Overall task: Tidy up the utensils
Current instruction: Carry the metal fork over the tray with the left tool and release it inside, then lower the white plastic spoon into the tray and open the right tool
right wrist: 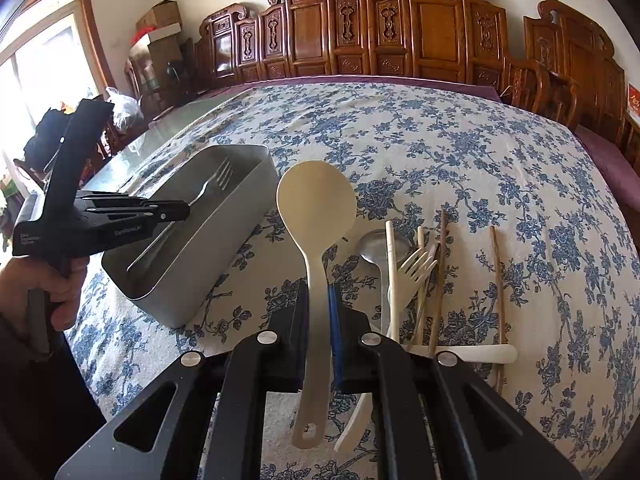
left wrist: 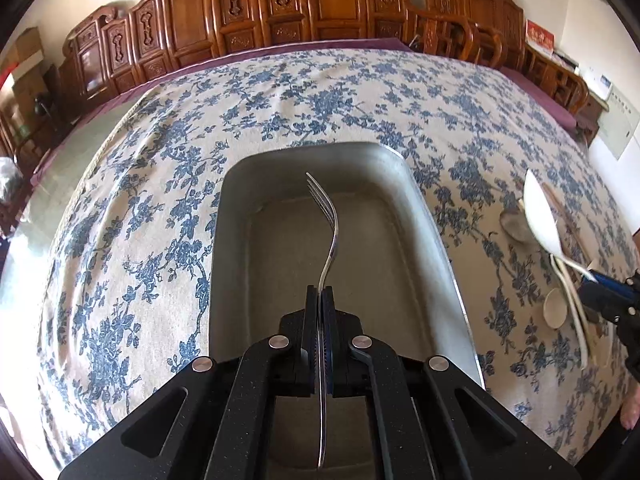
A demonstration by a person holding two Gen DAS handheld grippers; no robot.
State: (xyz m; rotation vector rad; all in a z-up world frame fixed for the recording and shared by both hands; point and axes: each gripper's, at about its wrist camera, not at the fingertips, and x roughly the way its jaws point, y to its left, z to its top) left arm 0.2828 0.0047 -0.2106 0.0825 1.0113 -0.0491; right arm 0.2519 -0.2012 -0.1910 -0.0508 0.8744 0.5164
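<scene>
A person's left tongs clamp the handle of a metal fork and hold it over the open metal tray, tines pointing toward the tray's far wall; the right-wrist view shows the fork raised inside the tray's outline rather than lying on its floor. The right tongs are closed on the handle of a cream plastic rice spoon, lifted above the floral-clothed surface just right of the tray.

The step in hand appears to be setting the fork down. Done well, that means lowering it until it is near the tray floor, lining it up with the tray's long walls, and only then easing the tongs apart, so the slim steel handle does not drop, clatter or bounce against the wall. The rice spoon would best wait clear of the tray's right rim until the left tongs are out.

The fork is thin, polished and curved at the neck, with four tines. The tray is a deep, dull-grey rectangle with rounded corners, nothing else visible in it.

Right of the tray, on the cloth, the unsorted pile remains: a metal ladle, a cream plastic fork, pale chopsticks, brown wooden chopsticks and a white spoon lying crosswise, several overlapping.
</scene>
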